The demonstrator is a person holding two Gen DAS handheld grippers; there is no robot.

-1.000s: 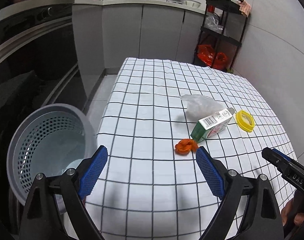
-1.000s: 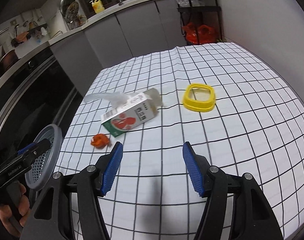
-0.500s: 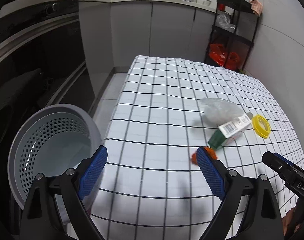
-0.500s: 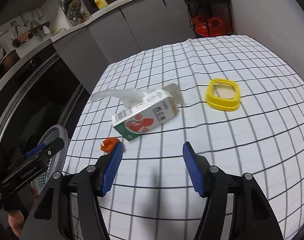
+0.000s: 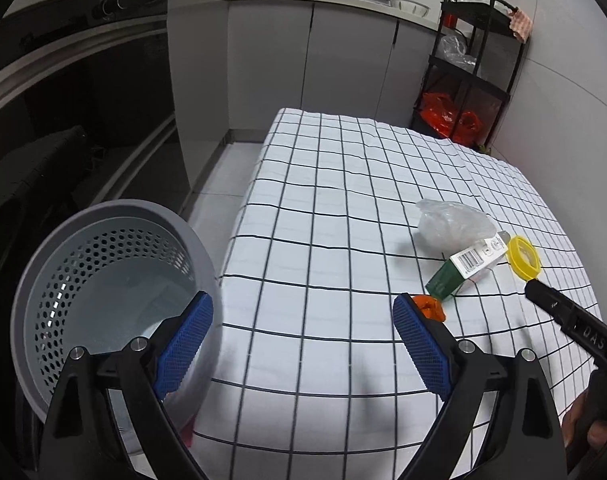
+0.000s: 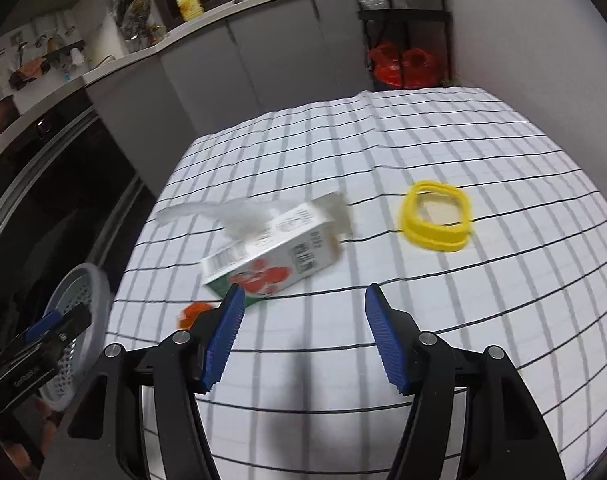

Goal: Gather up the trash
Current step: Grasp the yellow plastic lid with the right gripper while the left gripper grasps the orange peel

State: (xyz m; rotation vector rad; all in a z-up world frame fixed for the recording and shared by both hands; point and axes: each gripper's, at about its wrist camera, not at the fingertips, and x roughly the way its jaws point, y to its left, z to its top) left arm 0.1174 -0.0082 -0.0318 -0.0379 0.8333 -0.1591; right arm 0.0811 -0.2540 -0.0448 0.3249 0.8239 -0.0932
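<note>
Trash is spread over the checked tabletop (image 5: 343,208): a milk carton (image 6: 271,256) is seen lying on its side, with a crumpled clear plastic bag (image 5: 451,224) touching its far end, a small orange scrap (image 5: 429,307) just beside its green bottom end, and a yellow ring-shaped lid (image 6: 435,220) lying apart on the other side. A grey perforated bin (image 5: 103,280) is seen off the tabletop's edge, by the left side, with its mouth tilted toward the left wrist camera.

The left gripper (image 5: 303,344) is held above the near edge of the tabletop, its 2 blue pads spread wide with nothing between them; 1 pad overlaps the bin's rim in the view and the other sits just in front of the orange scrap. The right gripper (image 6: 303,340) is held above the tabletop just short of the carton, its jaws apart and empty. A hand (image 5: 587,424) is partly visible under the right gripper's black body.
</note>
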